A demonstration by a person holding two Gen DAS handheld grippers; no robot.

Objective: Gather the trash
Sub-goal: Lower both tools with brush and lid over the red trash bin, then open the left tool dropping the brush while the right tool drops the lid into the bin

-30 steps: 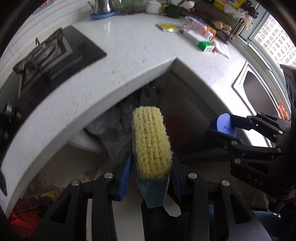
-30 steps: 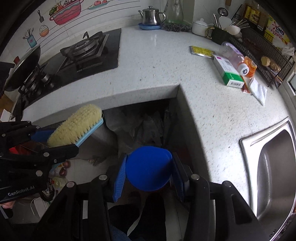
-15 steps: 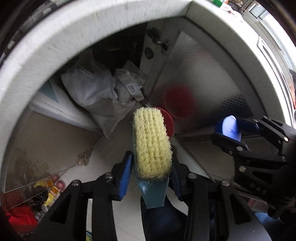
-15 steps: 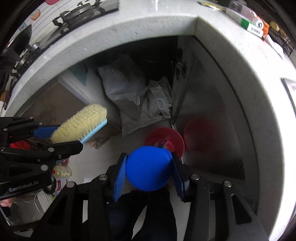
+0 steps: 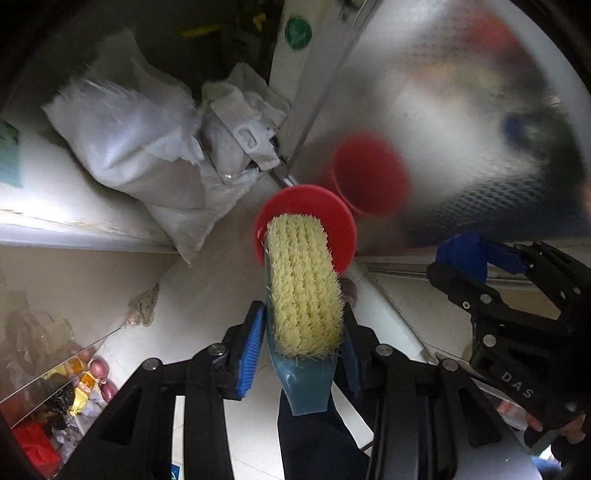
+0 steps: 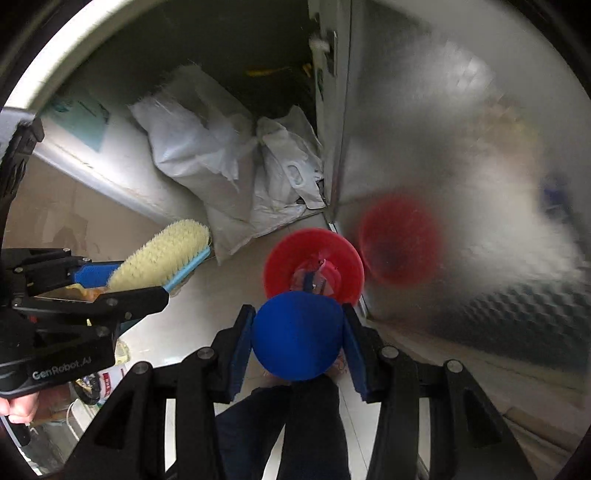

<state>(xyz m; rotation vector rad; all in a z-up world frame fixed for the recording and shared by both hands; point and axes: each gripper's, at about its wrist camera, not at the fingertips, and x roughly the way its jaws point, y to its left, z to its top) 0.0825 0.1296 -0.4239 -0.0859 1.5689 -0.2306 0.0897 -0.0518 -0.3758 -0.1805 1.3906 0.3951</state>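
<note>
Pale tile floor (image 6: 207, 325) w/ red bin (image 6: 314, 258) and white bags (image 6: 229, 177) on it.

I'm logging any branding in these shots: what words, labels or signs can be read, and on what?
"DAS": on the right gripper body, left wrist view.
"GenRobot.AI": on the left gripper body, right wrist view.
Green round sticker on the cabinet edge: print too blurred to read.
Bottle label on the floor at lower left: red marks, too small to read.

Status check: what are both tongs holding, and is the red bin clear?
Left tongs shut on brush. Right tongs shut on blue scoop. Red bin on floor below, trash inside. White bags beside it, not blocking.
</note>
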